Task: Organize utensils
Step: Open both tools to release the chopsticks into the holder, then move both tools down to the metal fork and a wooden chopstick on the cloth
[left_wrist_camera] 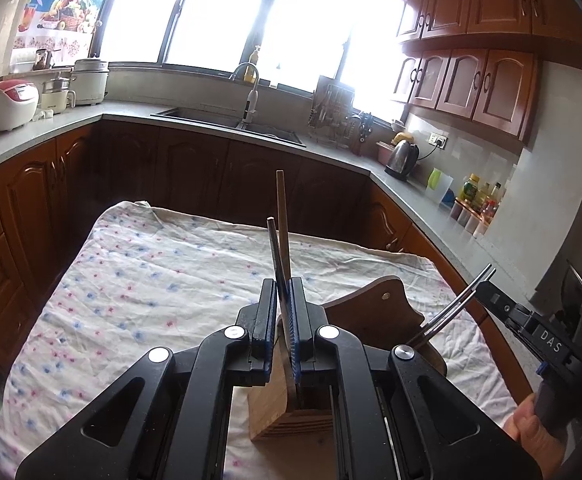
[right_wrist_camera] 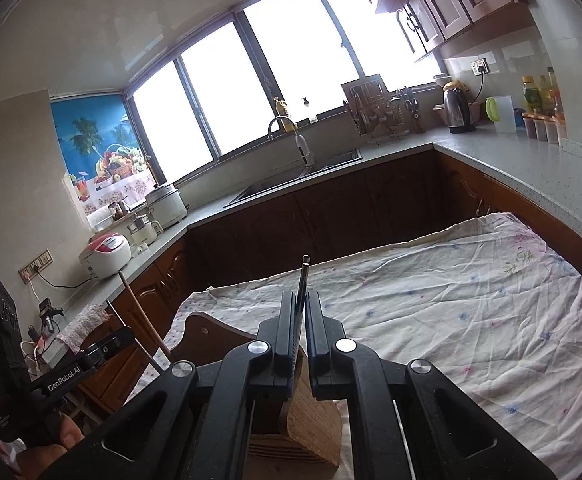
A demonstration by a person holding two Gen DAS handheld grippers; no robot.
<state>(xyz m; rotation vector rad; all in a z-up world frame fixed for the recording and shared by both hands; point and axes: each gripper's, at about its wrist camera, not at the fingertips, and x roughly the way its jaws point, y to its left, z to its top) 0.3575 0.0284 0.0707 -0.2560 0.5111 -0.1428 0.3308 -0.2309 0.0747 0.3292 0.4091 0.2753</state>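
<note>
My left gripper (left_wrist_camera: 284,286) is shut on a wooden chopstick (left_wrist_camera: 282,216) and a dark metal one (left_wrist_camera: 274,248), both pointing up over a wooden utensil holder (left_wrist_camera: 279,400) on the cloth-covered table (left_wrist_camera: 151,272). My right gripper (right_wrist_camera: 299,300) is shut on a pair of metal chopsticks (right_wrist_camera: 303,276), held just above the same holder (right_wrist_camera: 311,424). The metal chopsticks (left_wrist_camera: 457,304) and right gripper also show at the right of the left wrist view. The left gripper (right_wrist_camera: 107,346) with its wooden chopstick (right_wrist_camera: 143,316) shows at the left of the right wrist view.
A brown wooden board (left_wrist_camera: 371,312) lies behind the holder. Counters (left_wrist_camera: 211,124) with a sink (left_wrist_camera: 231,120), rice cookers (left_wrist_camera: 9,106), a kettle (left_wrist_camera: 403,158) and bottles (left_wrist_camera: 479,196) ring the table. A floral cloth (right_wrist_camera: 451,300) covers the table.
</note>
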